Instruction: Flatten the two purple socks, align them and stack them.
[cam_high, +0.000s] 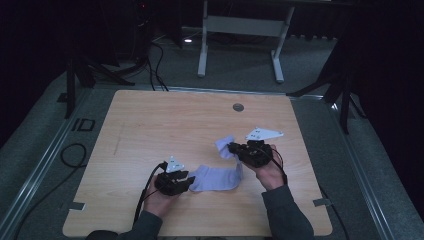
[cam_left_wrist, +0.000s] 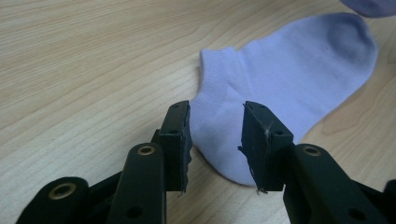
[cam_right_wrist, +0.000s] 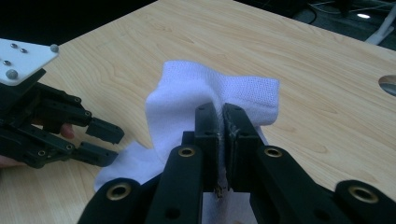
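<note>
A pale lilac sock (cam_high: 220, 179) lies flat on the wooden table (cam_high: 165, 120), near the front. My left gripper (cam_high: 189, 181) rests at the sock's left end. In the left gripper view the sock (cam_left_wrist: 289, 79) stretches away with its cuff end between the jaws, and the left gripper (cam_left_wrist: 215, 130) is open, its pads not pressing the fabric. My right gripper (cam_high: 233, 148) is shut on a second lilac sock (cam_high: 225, 145) and holds it above the table. In the right gripper view that sock (cam_right_wrist: 187, 88) drapes over the closed right gripper (cam_right_wrist: 221, 116), with the left gripper (cam_right_wrist: 105, 142) beyond.
A round cable hole (cam_high: 238, 107) sits near the table's far edge. Behind the table stand a white desk frame (cam_high: 202, 50) and dark tripod legs (cam_high: 345, 95). Black cables (cam_high: 70, 155) lie on the grey floor to the left.
</note>
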